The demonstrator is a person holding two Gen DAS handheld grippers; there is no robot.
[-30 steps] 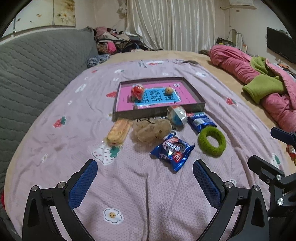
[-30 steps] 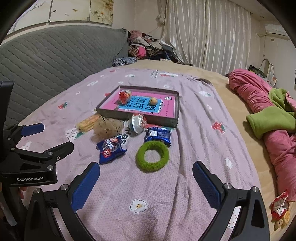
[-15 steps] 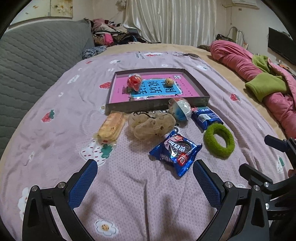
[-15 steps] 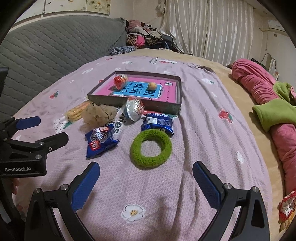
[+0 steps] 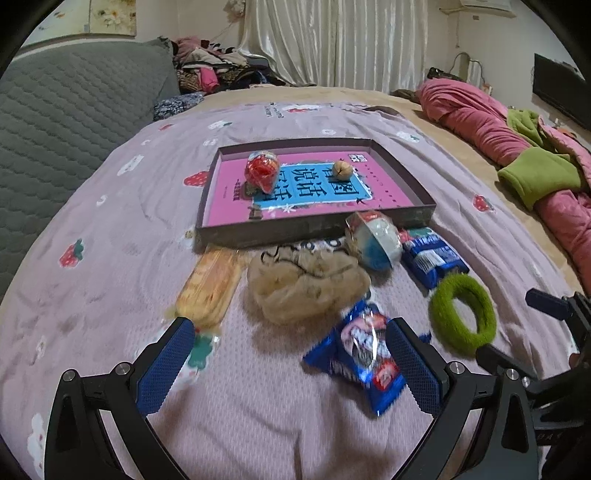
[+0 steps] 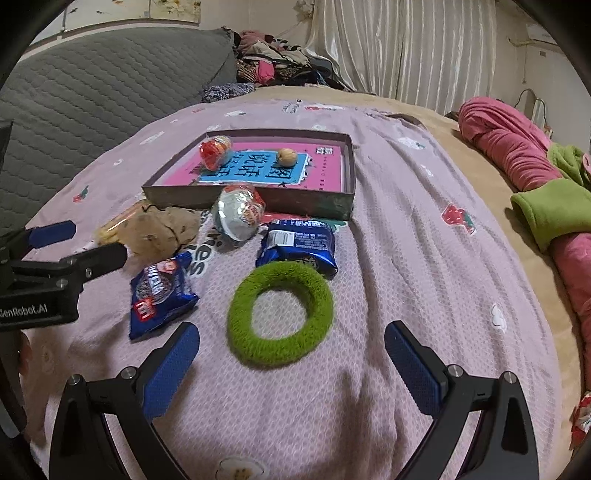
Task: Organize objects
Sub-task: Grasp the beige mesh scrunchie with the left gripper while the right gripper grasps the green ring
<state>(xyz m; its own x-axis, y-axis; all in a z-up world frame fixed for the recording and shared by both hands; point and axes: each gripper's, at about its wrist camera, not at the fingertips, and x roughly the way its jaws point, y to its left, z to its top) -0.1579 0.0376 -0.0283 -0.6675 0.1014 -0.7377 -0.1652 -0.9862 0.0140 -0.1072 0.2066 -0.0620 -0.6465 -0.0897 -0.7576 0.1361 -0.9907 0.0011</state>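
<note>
Both hand-held grippers closer than second ago: left hand-held gripper (image 5: pixel 290 363) wide open, empty, nearing Oreo packet (image 5: pixel 360 354); right hand-held gripper (image 6: pixel 291 363) agape, empty, over green ring (image 6: pixel 280 314). Pickups imminent.

We see a bed covered by a lilac bedspread (image 5: pixel 110 229) printed with small strawberries and flowers, over a tan blanket (image 6: pixel 461 133) that shows along its far and right edges. On the left rises a grey quilted headboard (image 5: pixel 74 99) with a pile of clothes (image 6: pixel 273 62) heaped at its far end, and along the right a pink quilt (image 5: pixel 480 122) lies bunched with a green fleece (image 6: pixel 554 210) folded over it. Behind it all pale pleated curtains (image 5: pixel 332 40) hang closed across the far wall, a painted panel (image 6: pixel 147 7) sits above the headboard, a dark screen (image 5: pixel 561 92) is mounted at the right, and the light is dim and even.
</note>
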